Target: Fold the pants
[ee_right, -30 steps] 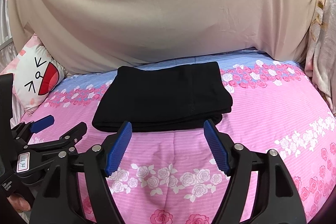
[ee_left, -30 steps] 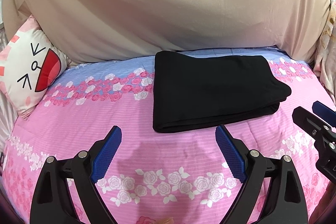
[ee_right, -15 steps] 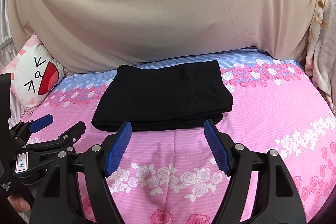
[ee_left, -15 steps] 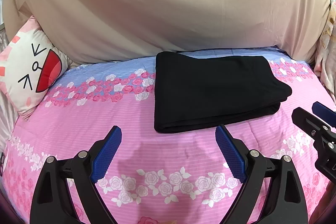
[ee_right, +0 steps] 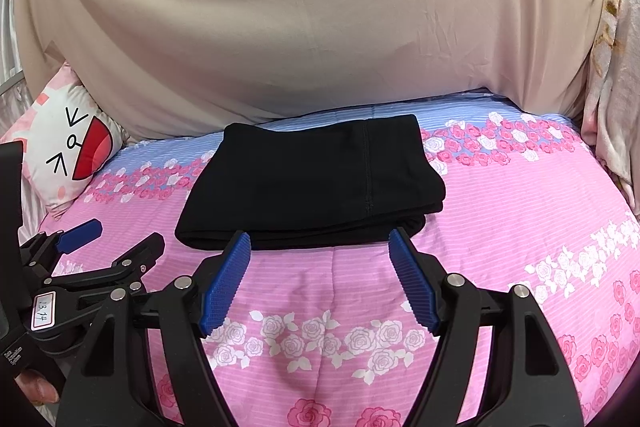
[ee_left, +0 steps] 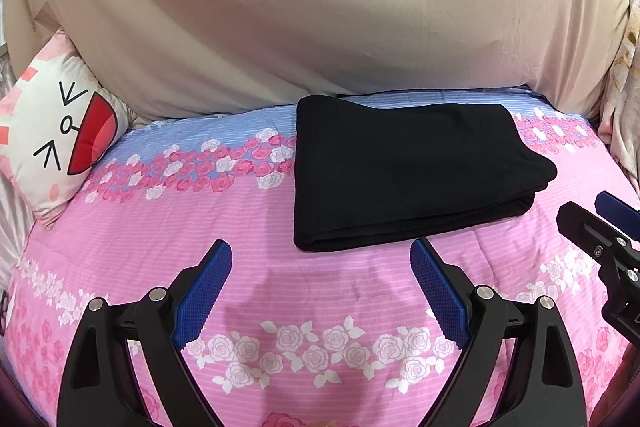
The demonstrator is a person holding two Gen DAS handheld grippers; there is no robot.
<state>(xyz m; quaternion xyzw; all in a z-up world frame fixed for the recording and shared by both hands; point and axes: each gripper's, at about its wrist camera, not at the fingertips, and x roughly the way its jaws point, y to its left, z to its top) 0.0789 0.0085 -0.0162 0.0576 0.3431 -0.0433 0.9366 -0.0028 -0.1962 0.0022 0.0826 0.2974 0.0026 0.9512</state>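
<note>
The black pants (ee_left: 404, 171) lie folded in a flat rectangle on the pink flowered bedspread (ee_left: 168, 227), also seen in the right wrist view (ee_right: 312, 183). My left gripper (ee_left: 320, 255) is open and empty, held above the bed just short of the pants' near edge. My right gripper (ee_right: 320, 243) is open and empty, its blue pads (ee_right: 224, 283) close to the near edge of the pants. Each gripper shows at the side of the other's view: the right gripper (ee_left: 600, 223) at the left wrist view's right edge, the left gripper (ee_right: 112, 239) at lower left of the right wrist view.
A white cat-face cushion (ee_left: 52, 143) leans at the bed's far left. A beige sheet (ee_left: 320, 7) hangs as a wall behind the bed. A patterned curtain (ee_right: 612, 87) hangs at the right.
Almost nothing differs. Both grippers stay open near the pants' front edge; the views shift only slightly.
</note>
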